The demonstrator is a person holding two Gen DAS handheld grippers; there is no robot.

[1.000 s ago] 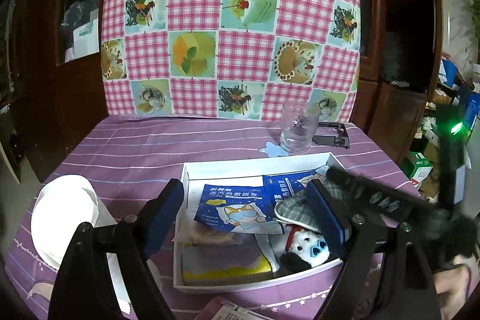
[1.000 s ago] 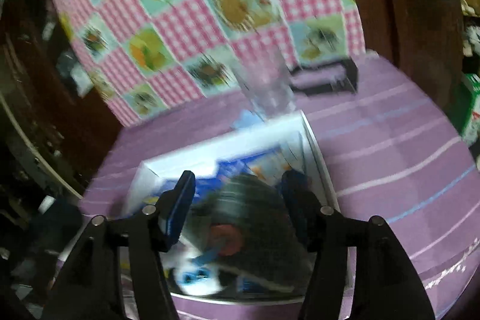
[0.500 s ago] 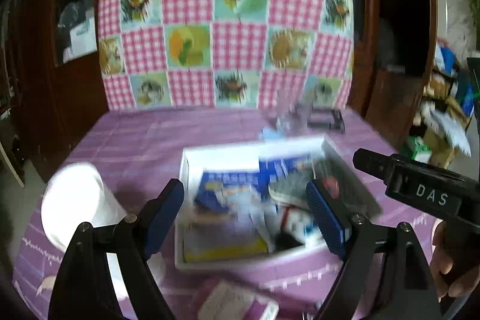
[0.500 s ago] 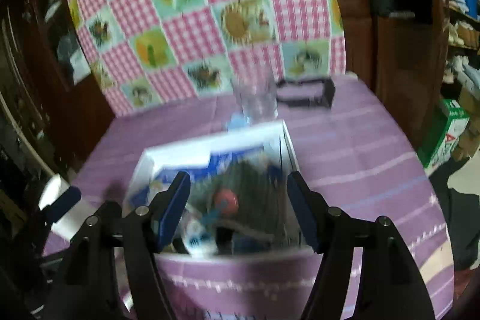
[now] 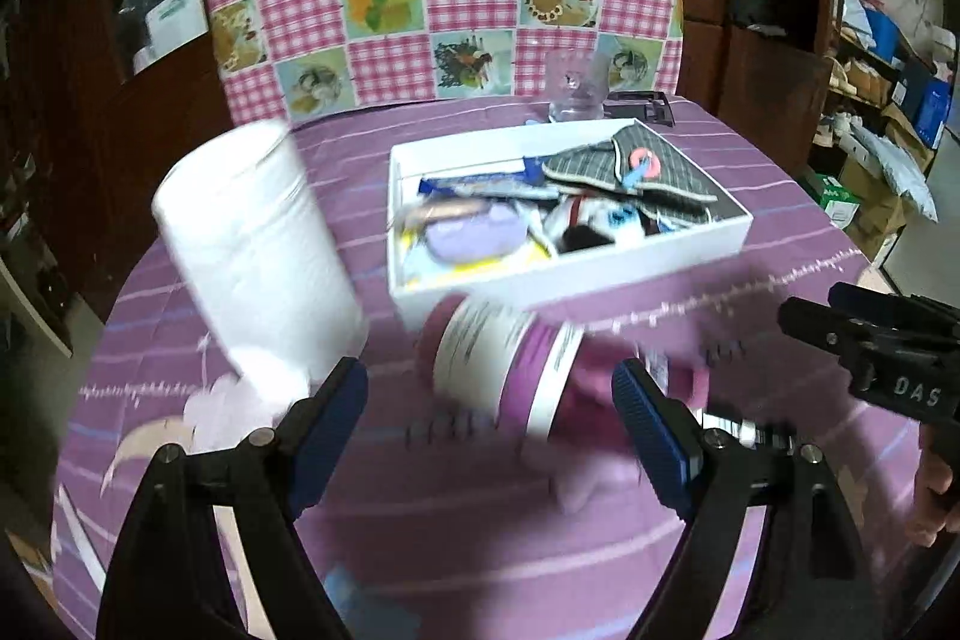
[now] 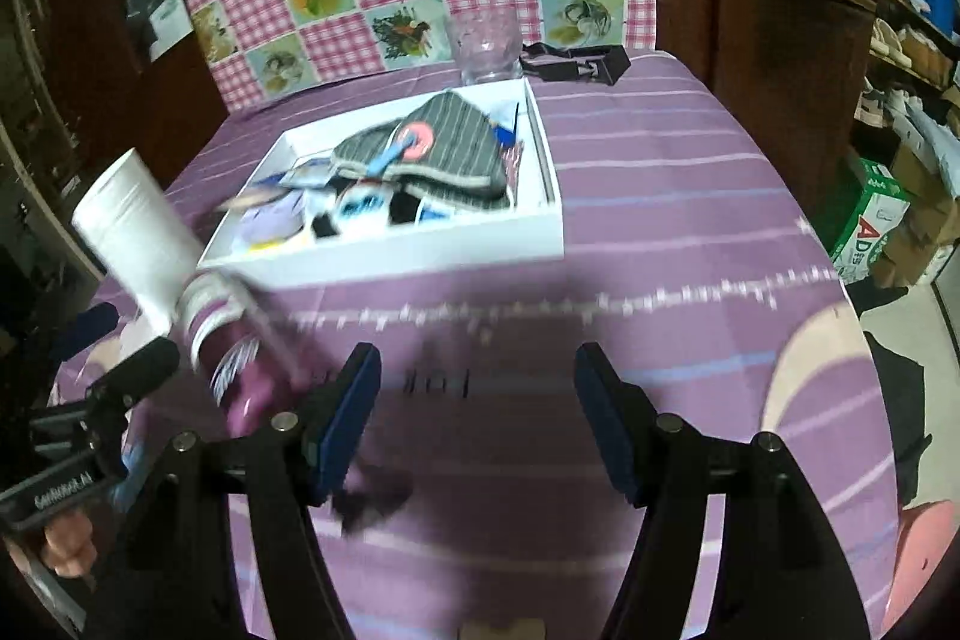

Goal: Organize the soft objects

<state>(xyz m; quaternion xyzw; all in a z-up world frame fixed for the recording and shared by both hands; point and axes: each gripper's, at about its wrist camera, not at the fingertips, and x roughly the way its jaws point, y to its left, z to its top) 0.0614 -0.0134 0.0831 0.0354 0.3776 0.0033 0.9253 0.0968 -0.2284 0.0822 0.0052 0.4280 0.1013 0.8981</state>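
Observation:
A white box [image 5: 570, 274] on the purple cloth holds soft items: a grey striped fabric piece [image 5: 648, 166] on top, a small plush toy [image 5: 594, 226], a lilac pad [image 5: 474, 235] and blue packets. My left gripper [image 5: 489, 421] is open, nearer than the box. A purple and white pack [image 5: 498, 358] lies just ahead of its fingers, untouched. My right gripper [image 6: 477, 400] is open over bare cloth, with the box [image 6: 384, 256] and the grey fabric [image 6: 444, 142] well ahead.
A white paper roll [image 5: 252, 244] stands left of the box, close to the pack [image 6: 234, 340]. A glass [image 6: 486, 46] and a black clip-like object [image 6: 576, 61] sit behind the box. Cabinets and cartons flank the table; its edge falls away on the right.
Both grippers have drawn back from over the box toward the near side of the table. The grey fabric that was between the right fingers now lies in the box.

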